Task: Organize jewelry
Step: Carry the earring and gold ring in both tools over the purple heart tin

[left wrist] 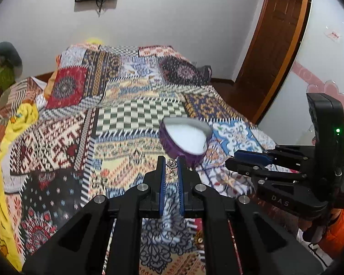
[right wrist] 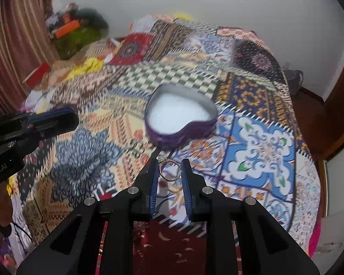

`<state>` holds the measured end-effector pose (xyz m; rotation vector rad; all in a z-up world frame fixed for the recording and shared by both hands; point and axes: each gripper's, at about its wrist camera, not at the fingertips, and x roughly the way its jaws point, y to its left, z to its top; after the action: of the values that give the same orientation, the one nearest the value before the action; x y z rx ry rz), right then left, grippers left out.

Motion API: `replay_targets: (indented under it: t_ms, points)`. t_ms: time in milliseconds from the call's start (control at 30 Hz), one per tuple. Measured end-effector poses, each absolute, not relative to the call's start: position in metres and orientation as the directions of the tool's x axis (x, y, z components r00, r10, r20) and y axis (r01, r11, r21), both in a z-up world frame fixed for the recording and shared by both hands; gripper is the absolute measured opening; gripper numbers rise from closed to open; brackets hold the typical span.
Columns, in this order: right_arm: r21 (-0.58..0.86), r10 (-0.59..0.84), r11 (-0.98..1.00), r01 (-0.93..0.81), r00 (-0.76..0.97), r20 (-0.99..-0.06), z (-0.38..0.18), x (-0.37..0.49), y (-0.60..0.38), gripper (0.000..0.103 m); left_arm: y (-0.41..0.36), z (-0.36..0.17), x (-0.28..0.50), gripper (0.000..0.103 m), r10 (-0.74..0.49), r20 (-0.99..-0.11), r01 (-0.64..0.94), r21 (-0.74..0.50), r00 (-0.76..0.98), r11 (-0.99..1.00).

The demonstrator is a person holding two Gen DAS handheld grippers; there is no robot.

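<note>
A: Left wrist view first. The left gripper [left wrist: 171, 163] has its blue pads drawn narrow on a small silver piece of jewelry [left wrist: 171, 163], crown-shaped at the top with something fine hanging below; blur hides the rest. It is pinched right at the tips.

B: And the box?

A: The purple heart-shaped box [left wrist: 185, 138] sits on the patchwork bedspread [left wrist: 126, 114], lid off, white lining up. It lies just beyond the fingertips and slightly to the right. The right gripper [left wrist: 231, 158] comes in from the right edge, near the box. From this side its gap cannot be judged.

B: Right wrist view?

A: The right gripper [right wrist: 169, 168] holds a gold ring [right wrist: 169, 169] spanning the space between its pads, stone setting against the left pad. Moderate opening, closed only as far as the band allows. The heart-shaped box [right wrist: 181, 114] is straight ahead, past the tips, apart from them. The left gripper [right wrist: 64, 119] shows at the left edge, well off to the side of the box.

B: Why the tip grip?

A: Judgement: small pieces held at the extreme tips drop cleanly when released. Both pieces look staged for the open box, neither yet over the lining.
</note>
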<state>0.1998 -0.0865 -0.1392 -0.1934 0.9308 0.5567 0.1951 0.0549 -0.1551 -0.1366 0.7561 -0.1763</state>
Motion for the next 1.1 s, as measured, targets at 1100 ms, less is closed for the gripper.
replay_targets:
  t_ms: [1100]
  points:
    - [0.076,0.417,0.842,-0.534,0.555,-0.719,-0.12,0.262,-0.083,0.018,0.038,-0.139,0.279,0.009,-0.217,-0.641,0.164,-0.142,0.737,0.976]
